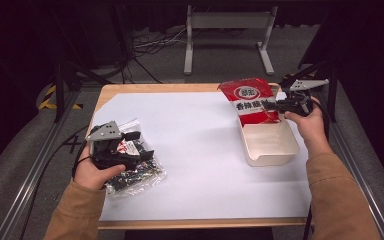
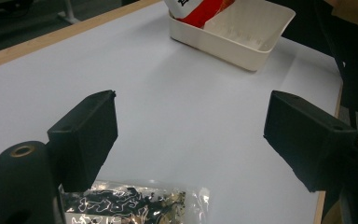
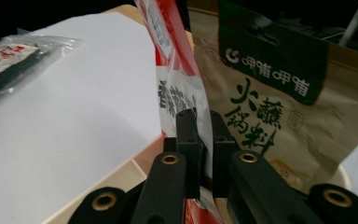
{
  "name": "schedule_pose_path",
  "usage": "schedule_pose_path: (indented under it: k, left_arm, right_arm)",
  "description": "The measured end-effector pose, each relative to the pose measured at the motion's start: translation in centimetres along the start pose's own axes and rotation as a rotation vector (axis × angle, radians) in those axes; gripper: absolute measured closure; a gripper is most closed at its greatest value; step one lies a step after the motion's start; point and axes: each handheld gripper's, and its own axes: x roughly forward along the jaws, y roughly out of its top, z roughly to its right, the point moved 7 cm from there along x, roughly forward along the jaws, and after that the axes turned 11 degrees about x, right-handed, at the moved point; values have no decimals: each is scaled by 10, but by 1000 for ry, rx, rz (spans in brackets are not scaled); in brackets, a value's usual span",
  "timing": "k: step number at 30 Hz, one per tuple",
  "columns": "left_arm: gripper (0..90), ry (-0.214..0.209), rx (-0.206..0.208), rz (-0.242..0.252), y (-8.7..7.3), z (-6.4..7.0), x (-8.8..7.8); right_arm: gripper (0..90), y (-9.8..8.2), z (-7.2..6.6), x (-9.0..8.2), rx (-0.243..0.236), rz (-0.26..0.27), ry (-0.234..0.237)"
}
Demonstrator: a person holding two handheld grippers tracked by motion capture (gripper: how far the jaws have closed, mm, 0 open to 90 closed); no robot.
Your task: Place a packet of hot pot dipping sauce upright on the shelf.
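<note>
- Right gripper — jaws of mine clamped on the red pouch's edge, holding it upright over the far end of the white tray.
- Left gripper — my jaws stand wide apart, nothing between them, above the clear packet on the white sheet.
- Brown pouch — just behind the red one.

White sheet over a wooden table — beyond it, a white metal frame and loose cables
</note>
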Motion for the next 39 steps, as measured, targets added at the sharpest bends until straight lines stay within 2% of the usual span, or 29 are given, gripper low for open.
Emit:
schedule_pose_path:
  k: [5,9,13,17,23,27,28,30,33,37,39]
  left_arm:
    - [183,0,-4,2,0,0,0]
    - [183,0,-6,3,0,0,0]
    - [183,-1,-4,0,-1,0,0]
    - [183,-1,-3,3,0,0,0]
    - [183,-2,-2,1,0,1,0]
    - [183,-1,-8,-3,-1,1,0]
    - [183,0,3,-2,0,0,0]
    - [183,0,-1,-1,0,0,0]
    - [183,-1,-13,-1,-1,0,-1]
    - [183,0,-12,-6,-2,0,0]
    - [183,1,0,-7,-2,-1,1]
  right_arm:
    - [854,-3,7,2,-14,-14,-55]
    - [847,-6,10,3,-28,-53,-112]
    - [861,-9,11,3,-7,-74,-138]
    - [861,-17,16,6,-47,-156,-215]
    - [856,-26,18,9,-45,-206,-257]
    - [853,-29,20,9,-26,-201,-263]
    - [850,-29,20,9,-20,-200,-265]
    - [815,-29,20,8,-8,-207,-270]
    - [736,-27,21,4,-20,-208,-300]
    - [738,-18,20,-5,-25,-175,-295]
    - [774,-14,18,-10,-44,-175,-295]
